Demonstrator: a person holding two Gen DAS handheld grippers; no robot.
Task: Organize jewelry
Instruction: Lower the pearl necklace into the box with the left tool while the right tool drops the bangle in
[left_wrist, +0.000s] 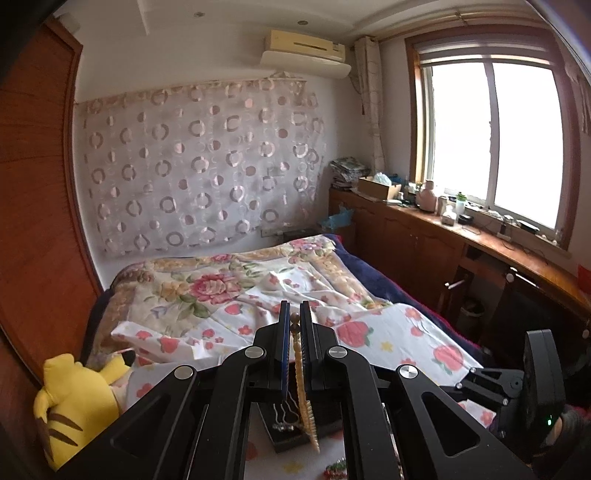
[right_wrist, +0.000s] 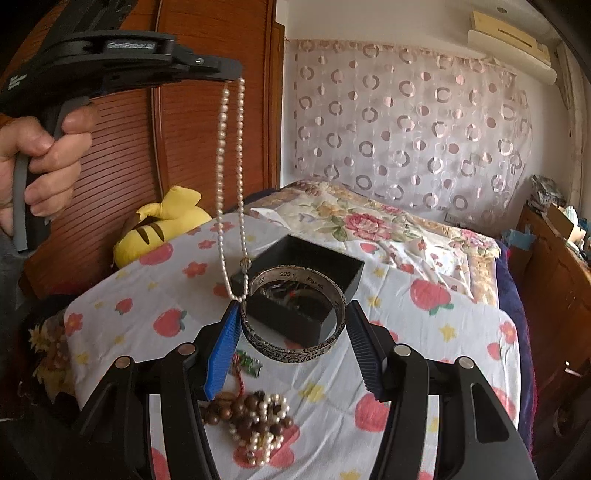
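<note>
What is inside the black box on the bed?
The black box holds some silvery metal pieces, seen through the silver bangle. The bangle, held in front by the right gripper, covers the rest, so I cannot name them.

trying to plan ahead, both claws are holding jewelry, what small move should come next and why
Probably carry the left claw toward the black box and lower the pearl necklace in: it dangles beside the box's near corner, while the right claw holds the silver bangle.

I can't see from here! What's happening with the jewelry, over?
Left gripper shut on pearl necklace, dangling above black box. Right gripper holds silver bangle. Bead pile loose on sheet. Nothing blocking.
</note>
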